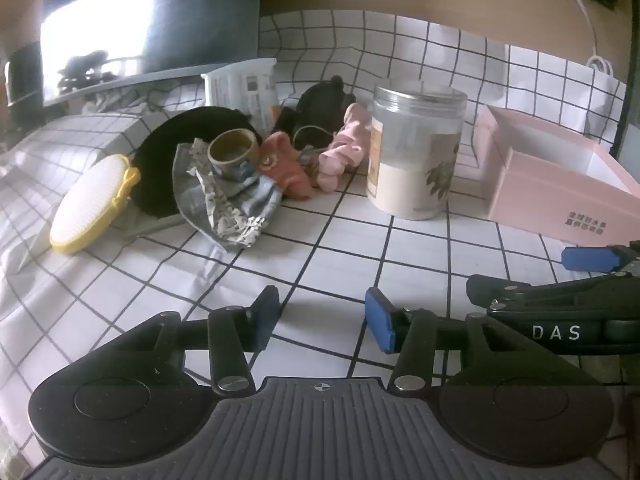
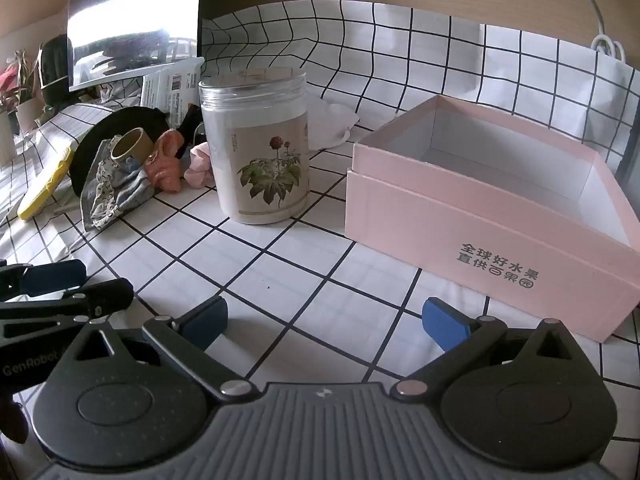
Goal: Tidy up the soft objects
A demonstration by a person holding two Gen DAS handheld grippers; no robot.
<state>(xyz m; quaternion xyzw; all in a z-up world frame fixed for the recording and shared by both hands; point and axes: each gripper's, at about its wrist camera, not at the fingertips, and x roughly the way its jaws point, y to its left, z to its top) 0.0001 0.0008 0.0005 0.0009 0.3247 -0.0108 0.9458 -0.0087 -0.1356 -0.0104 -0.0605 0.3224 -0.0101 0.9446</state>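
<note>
A pile of soft things lies at the far left of the checked tablecloth: a grey patterned cloth (image 1: pixel 224 200) (image 2: pixel 112 194), an orange sock (image 1: pixel 286 170) (image 2: pixel 166 166), a pink sock (image 1: pixel 344 148) (image 2: pixel 198 168) and a black fabric item (image 1: pixel 322 106). An open, empty pink box (image 2: pixel 480 216) (image 1: pixel 560 188) stands at the right. My left gripper (image 1: pixel 322 320) is open and empty, low over the cloth, well short of the pile. My right gripper (image 2: pixel 326 320) is open and empty, in front of the box's left corner.
A clear jar with a flower label (image 1: pixel 416 152) (image 2: pixel 260 148) stands between pile and box. A tape roll (image 1: pixel 234 148), a yellow brush (image 1: pixel 92 204), a black round disc (image 1: pixel 176 144), a white basket (image 1: pixel 244 88) and a monitor (image 1: pixel 132 20) are at the left. A white bag (image 2: pixel 612 92) stands behind the box.
</note>
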